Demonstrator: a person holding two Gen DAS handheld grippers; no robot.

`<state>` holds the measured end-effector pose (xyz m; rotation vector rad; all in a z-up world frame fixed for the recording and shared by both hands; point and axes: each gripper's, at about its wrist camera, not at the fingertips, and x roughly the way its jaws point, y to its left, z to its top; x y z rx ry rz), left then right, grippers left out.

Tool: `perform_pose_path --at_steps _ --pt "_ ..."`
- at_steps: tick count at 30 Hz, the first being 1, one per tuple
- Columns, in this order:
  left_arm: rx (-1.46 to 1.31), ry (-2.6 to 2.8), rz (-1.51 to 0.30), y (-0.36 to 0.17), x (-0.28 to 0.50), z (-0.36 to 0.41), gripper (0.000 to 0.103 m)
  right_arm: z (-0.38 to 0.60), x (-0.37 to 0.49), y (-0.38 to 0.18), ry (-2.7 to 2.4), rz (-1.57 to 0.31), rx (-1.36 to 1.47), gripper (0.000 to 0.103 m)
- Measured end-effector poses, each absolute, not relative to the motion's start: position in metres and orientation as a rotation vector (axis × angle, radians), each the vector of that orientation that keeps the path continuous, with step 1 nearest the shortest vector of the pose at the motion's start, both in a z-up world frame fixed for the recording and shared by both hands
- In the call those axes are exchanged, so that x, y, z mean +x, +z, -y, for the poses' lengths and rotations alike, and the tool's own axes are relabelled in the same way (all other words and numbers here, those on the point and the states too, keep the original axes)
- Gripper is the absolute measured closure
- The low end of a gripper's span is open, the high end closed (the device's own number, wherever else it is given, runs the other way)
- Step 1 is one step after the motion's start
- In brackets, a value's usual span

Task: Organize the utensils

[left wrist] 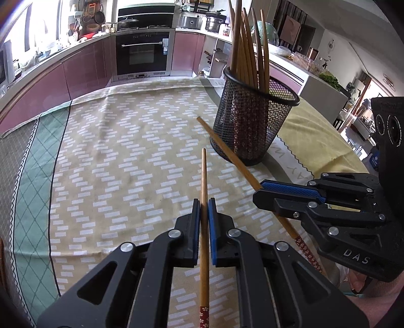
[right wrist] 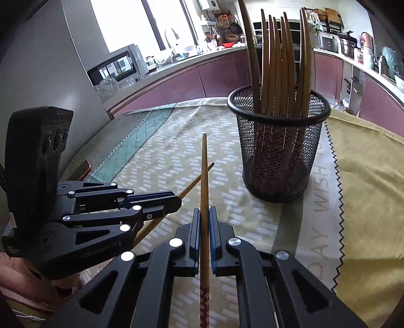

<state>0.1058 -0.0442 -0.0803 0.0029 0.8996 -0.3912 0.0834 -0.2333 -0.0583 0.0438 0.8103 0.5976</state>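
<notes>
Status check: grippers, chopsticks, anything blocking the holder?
Left gripper shut on a chopstick. Right gripper shut on another chopstick. Mesh holder upright, part full. Nothing blocking it.

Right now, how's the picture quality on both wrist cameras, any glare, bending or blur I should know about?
Left wrist view: fisheye bends the counter line, black corners, window blown out at upper left; the held chopstick and mesh holder are sharp. Right wrist view: same curving, bright window washes out the top, sunlight falls on the yellow cloth; its chopstick is crisp.
</notes>
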Motion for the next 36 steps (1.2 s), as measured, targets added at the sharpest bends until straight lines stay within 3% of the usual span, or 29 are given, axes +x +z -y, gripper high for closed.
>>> perform_pose_path --at_steps 36 --pt "-0.075 -0.488 -0.756 -0.015 0.095 0.037 0.096 0.282 0.075 -0.002 0.577 -0.621 0.165 0.097"
